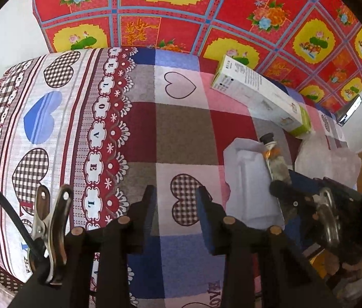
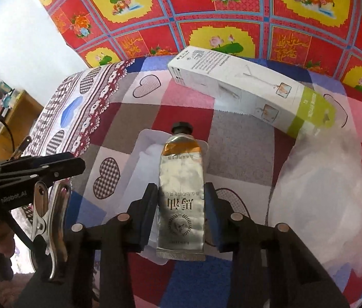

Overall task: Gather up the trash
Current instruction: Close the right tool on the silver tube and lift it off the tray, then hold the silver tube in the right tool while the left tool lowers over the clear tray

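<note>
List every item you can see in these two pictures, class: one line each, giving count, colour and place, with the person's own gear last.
Tube: one, silver with black cap, between the right gripper's pads, over the tray.
Tray: one, white, on the quilt, under the tube.
Box: one, white with green band, behind the tube.
Bag: one, clear, right of the tube.
Quilt: one, checked with hearts, beneath everything.
Cloth: one, red and yellow floral, behind.
Left gripper: black, open, empty.
Right gripper: black, closed on the tube.
</note>
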`<state>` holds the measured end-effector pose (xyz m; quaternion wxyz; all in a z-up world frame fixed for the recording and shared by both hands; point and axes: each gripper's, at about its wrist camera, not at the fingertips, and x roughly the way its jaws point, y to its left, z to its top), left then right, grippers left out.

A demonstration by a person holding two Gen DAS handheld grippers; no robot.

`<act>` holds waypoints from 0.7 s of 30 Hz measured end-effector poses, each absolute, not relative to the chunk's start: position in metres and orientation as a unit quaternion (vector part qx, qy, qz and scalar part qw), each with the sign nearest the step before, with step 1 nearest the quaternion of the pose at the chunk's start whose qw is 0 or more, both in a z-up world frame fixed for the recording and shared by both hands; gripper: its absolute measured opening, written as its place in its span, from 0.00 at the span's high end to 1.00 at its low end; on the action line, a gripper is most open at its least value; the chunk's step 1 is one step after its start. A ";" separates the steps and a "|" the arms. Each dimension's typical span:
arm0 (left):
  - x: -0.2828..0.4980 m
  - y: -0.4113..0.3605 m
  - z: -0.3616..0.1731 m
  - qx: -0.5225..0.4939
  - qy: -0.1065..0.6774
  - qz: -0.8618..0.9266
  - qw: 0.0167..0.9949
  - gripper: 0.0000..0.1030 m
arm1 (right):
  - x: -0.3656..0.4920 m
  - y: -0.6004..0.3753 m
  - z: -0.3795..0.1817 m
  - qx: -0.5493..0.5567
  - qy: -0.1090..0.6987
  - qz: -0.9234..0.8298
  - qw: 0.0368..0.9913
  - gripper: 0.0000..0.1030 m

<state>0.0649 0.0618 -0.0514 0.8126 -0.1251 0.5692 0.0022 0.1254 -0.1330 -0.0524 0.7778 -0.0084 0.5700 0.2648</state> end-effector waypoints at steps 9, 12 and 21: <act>0.065 0.053 -0.051 -0.112 0.571 -0.006 0.813 0.66 | 0.122 -0.154 -0.030 0.025 0.545 0.266 0.795 0.65; 0.065 0.045 -0.052 -0.104 0.573 -0.011 0.813 0.58 | 0.123 -0.168 -0.027 0.040 0.543 0.257 0.798 0.65; 0.075 0.018 -0.044 -0.101 0.584 -0.035 0.805 0.38 | 0.121 -0.198 -0.018 0.054 0.535 0.241 0.808 0.65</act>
